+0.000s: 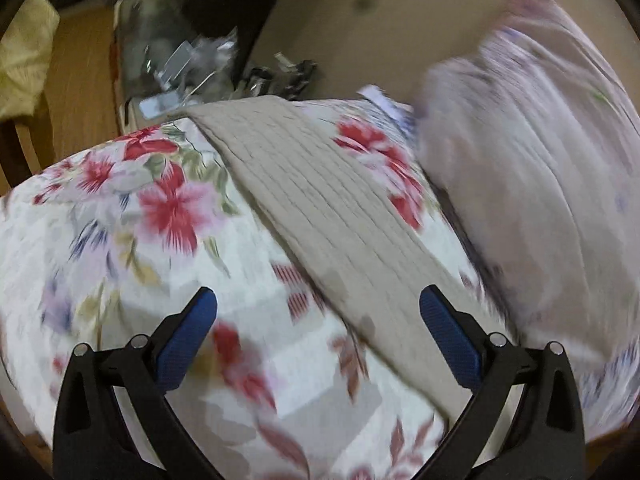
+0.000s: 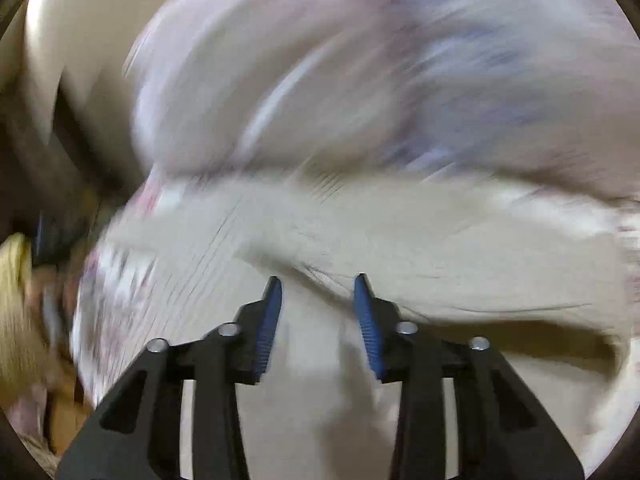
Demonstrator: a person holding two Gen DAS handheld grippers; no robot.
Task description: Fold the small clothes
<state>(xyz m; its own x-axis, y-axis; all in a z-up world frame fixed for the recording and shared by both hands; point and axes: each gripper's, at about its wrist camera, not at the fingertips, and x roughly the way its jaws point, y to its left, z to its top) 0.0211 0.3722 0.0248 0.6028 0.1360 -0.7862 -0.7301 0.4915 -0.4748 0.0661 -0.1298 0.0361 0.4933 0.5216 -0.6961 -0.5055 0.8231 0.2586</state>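
A beige ribbed garment (image 1: 320,200) lies in a diagonal strip across a flowered quilt (image 1: 132,240). My left gripper (image 1: 318,300) is wide open and empty just above the quilt and the strip's near end. In the right wrist view, which is heavily blurred, the beige garment (image 2: 440,248) lies rumpled close ahead. My right gripper (image 2: 318,284) is open with its blue pads (image 2: 270,320) apart, right over the cloth, nothing held between them.
A pale lilac pillow (image 1: 532,168) lies at the right of the quilt and fills the top of the right wrist view (image 2: 340,72). Cluttered bags and metal bits (image 1: 180,60) sit beyond the quilt's far edge. A wooden chair with yellow cloth (image 1: 24,60) stands far left.
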